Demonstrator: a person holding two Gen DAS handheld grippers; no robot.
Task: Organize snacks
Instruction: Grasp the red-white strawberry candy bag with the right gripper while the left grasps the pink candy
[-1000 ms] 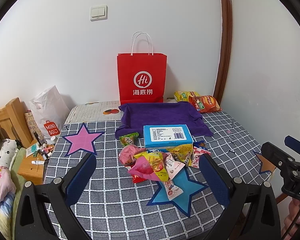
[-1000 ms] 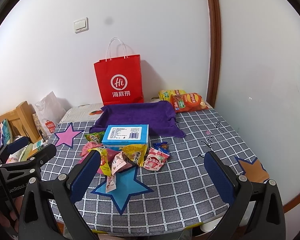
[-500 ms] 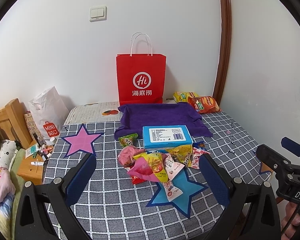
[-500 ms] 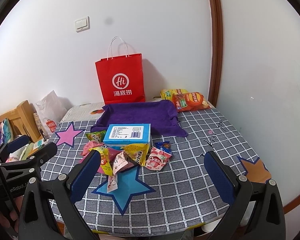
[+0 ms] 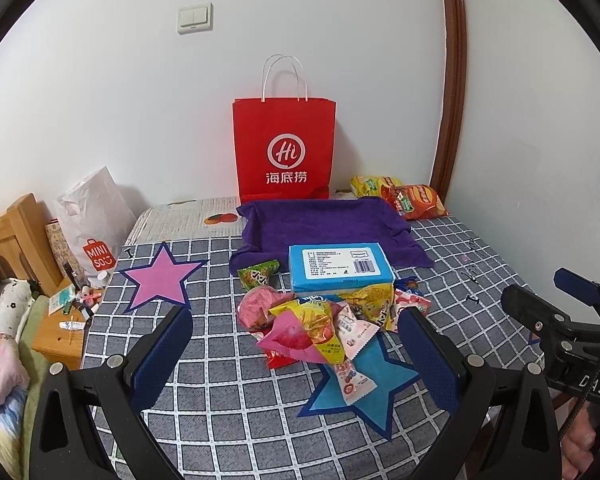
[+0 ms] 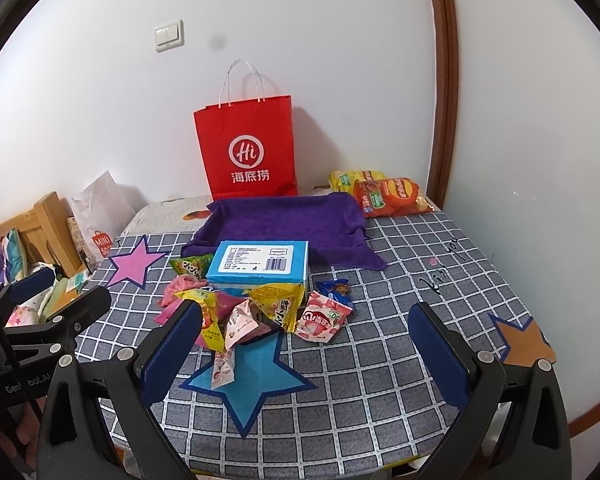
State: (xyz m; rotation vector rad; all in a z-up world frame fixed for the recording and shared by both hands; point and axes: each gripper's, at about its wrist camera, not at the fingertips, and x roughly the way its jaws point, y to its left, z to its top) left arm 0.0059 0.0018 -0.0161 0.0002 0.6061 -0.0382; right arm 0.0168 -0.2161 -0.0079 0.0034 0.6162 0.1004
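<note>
A heap of small snack packets (image 5: 320,320) (image 6: 256,312) lies mid-table, partly on a blue star mat (image 5: 364,392) (image 6: 252,380). Behind the heap sits a blue box (image 5: 340,266) (image 6: 260,262), and behind that a purple cloth tray (image 5: 324,228) (image 6: 284,224). Two chip bags (image 5: 408,200) (image 6: 384,196) rest at the far right corner. My left gripper (image 5: 300,356) is open, held above the table's near edge short of the heap. Likewise open and holding nothing, my right gripper (image 6: 304,352) hovers to the right of it.
A red paper bag (image 5: 284,152) (image 6: 246,152) stands against the back wall. The checked tablecloth (image 5: 228,400) (image 6: 380,360) carries a pink star (image 5: 162,280) (image 6: 134,260) and an orange star (image 6: 520,340). Left of the table are a wooden bed frame (image 5: 16,236) and a white shopping bag (image 5: 92,224).
Both grippers have drifted slightly; the scene shifts a little in each view. Nothing on the table has moved and both grippers stay open.
</note>
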